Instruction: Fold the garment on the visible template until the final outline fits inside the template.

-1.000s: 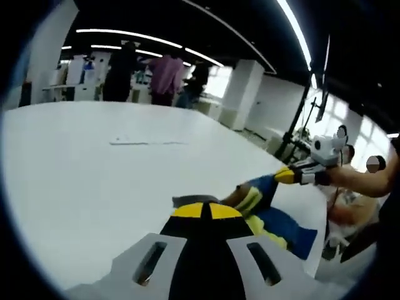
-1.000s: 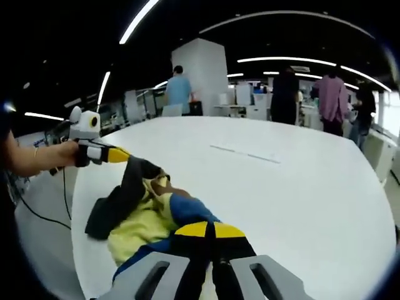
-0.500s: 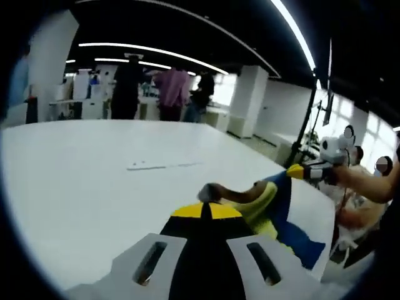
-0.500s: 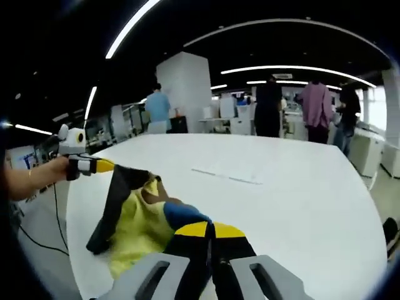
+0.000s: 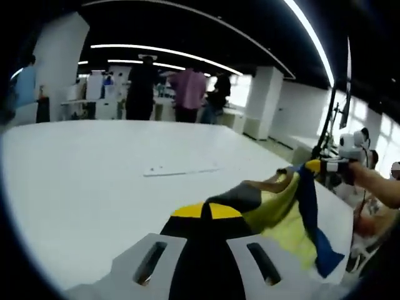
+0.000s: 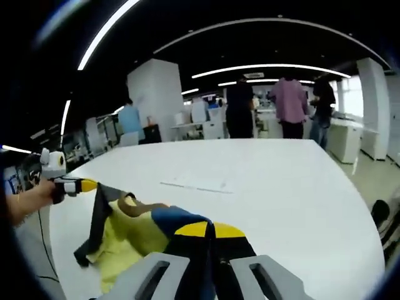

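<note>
A yellow, blue and dark grey garment (image 5: 284,219) hangs stretched between my two grippers above the white table (image 5: 81,181). My left gripper (image 5: 201,211) is shut on its dark grey part at the bottom of the left gripper view. My right gripper (image 5: 310,166) is shut on the blue edge at the right. In the right gripper view the garment (image 6: 128,231) sags from my right gripper (image 6: 209,230) towards my left gripper (image 6: 87,185) at the far left. Thin template marks (image 5: 181,169) lie on the table beyond the garment, and the template marks (image 6: 197,186) show mid-table.
The table's rounded edge (image 6: 369,250) drops off at the right. Several people (image 5: 187,94) stand behind the far side of the table. A white pillar (image 6: 150,100) and desks fill the background. A hand (image 6: 25,200) holds my left gripper.
Both grippers have drawn apart and risen, keeping their hold. The garment has come up from a bunched heap on the table and now hangs spread between them.
</note>
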Tool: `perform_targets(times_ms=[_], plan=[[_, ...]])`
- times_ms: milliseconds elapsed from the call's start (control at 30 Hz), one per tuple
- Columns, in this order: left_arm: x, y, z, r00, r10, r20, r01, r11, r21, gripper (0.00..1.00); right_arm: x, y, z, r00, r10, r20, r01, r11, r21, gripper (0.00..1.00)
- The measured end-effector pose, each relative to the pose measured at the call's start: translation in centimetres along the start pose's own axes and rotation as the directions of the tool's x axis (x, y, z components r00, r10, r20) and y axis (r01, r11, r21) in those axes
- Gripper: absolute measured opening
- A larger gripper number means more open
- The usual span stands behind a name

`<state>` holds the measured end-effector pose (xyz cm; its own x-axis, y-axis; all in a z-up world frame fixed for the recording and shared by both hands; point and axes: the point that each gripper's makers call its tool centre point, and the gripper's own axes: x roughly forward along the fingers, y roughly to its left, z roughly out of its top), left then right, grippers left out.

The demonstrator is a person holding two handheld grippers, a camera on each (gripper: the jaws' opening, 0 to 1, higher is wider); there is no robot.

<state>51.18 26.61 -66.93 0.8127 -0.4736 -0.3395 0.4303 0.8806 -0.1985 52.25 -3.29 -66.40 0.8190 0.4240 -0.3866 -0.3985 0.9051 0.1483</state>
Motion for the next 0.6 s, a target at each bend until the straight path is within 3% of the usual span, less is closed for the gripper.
perform_targets(times_ms=[233,600], plan=[[3.2,1.4,-1.8,0.998,0.03,-0.052,-0.031,0.999,-0.017,0.0,3.0,-1.9,-0.8,0.998,-0.063,-0.022,0.064,0.997,0.036,0.0],[6.7,3.3,-5.9,0.985,0.043,-0.166,-0.047,0.999,-0.017,0.0,6.9,-4.4,-5.1,0.982,-0.122,-0.146,0.136,0.987,0.09,0.0]])
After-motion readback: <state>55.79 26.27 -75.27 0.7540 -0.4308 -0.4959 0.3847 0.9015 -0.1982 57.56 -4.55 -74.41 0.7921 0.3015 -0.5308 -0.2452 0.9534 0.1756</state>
